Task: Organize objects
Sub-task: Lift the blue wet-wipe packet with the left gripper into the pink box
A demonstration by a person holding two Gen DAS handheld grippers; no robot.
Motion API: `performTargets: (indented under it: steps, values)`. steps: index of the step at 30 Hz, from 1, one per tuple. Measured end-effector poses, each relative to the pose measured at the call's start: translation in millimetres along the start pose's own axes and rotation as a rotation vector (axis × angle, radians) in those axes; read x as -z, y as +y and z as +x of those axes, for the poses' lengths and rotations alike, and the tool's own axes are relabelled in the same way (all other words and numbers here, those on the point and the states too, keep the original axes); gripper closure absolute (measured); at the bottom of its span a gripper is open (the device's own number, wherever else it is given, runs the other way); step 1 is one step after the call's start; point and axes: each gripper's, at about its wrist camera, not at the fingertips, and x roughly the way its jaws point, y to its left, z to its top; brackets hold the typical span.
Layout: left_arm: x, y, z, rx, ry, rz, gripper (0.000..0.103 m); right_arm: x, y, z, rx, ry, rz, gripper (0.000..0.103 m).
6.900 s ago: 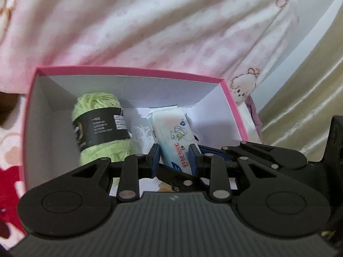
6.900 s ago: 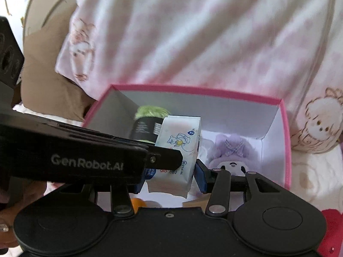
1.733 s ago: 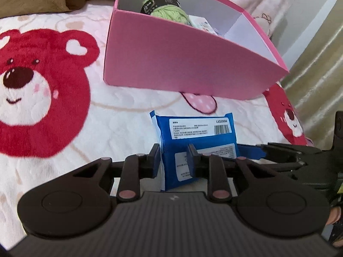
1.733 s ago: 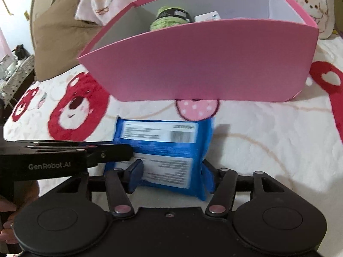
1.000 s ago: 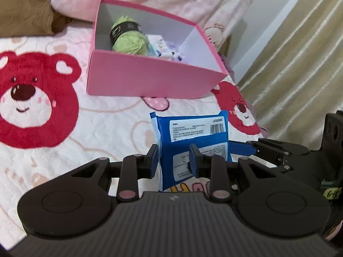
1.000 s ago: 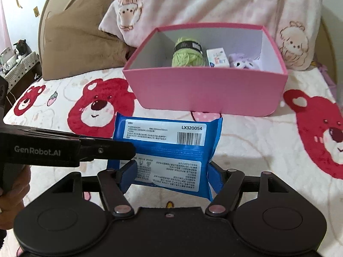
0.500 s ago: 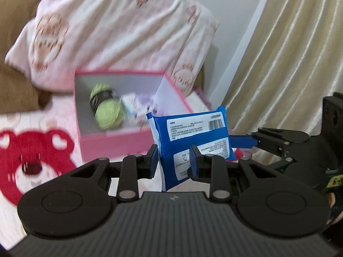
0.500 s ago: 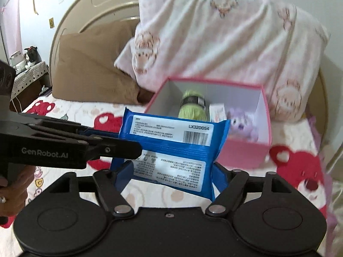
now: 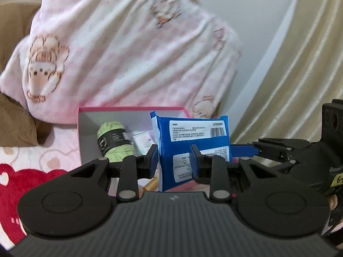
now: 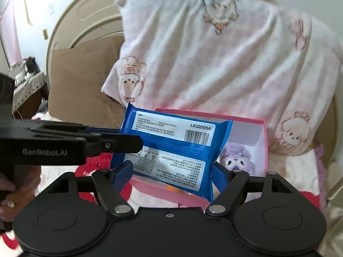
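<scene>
Right wrist: both grippers on blue pack (image 10: 171, 147)

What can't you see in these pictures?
- Left wrist view: the box floor on the right, hidden by the blue pack.
- Right wrist view: the yarn, hidden by that pack.
- Both views: small print on the pack labels, too tiny to read.
- Left wrist view: the white packet, blurred.

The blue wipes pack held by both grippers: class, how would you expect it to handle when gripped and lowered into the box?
The blue wipes pack looks soft: its film creases where the right gripper clamps its sides, so it probably yields. The glossy wrap may be slippery. With the left gripper pinching one end, it seems to hold its shape.
</scene>
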Motion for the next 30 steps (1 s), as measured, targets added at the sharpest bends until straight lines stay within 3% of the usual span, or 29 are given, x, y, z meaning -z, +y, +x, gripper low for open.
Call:
performTargets:
  steps: [7,14,21,27,29,30]
  values:
    - [-0.1,29.1,62.3,-0.081,0.099,-0.033,0.075,-3.0,-32.3,72.7,0.002,0.099,0.069,0.040]
    - [17.8,47.2,102.0,-0.136,0.170,-0.035,0.075,16.2,-50.5,117.3,-0.018,0.168,0.083,0.043]
    - [29.2,50.6,120.1,-0.186,0.235,-0.010,0.076,32.6,-60.3,141.7,-0.055,0.218,0.095,0.045]
    - [38.0,40.7,132.4,-0.249,0.239,0.088,0.075,37.8,-64.9,152.1,0.001,0.232,0.065,0.045]
    - [41.6,39.7,138.3,-0.228,0.263,0.081,0.075,38.8,-69.2,152.3,0.010,0.229,0.072,0.049]
    - [43.8,39.3,141.4,-0.234,0.268,0.074,0.075,39.3,-71.8,151.8,0.010,0.229,0.073,0.057]
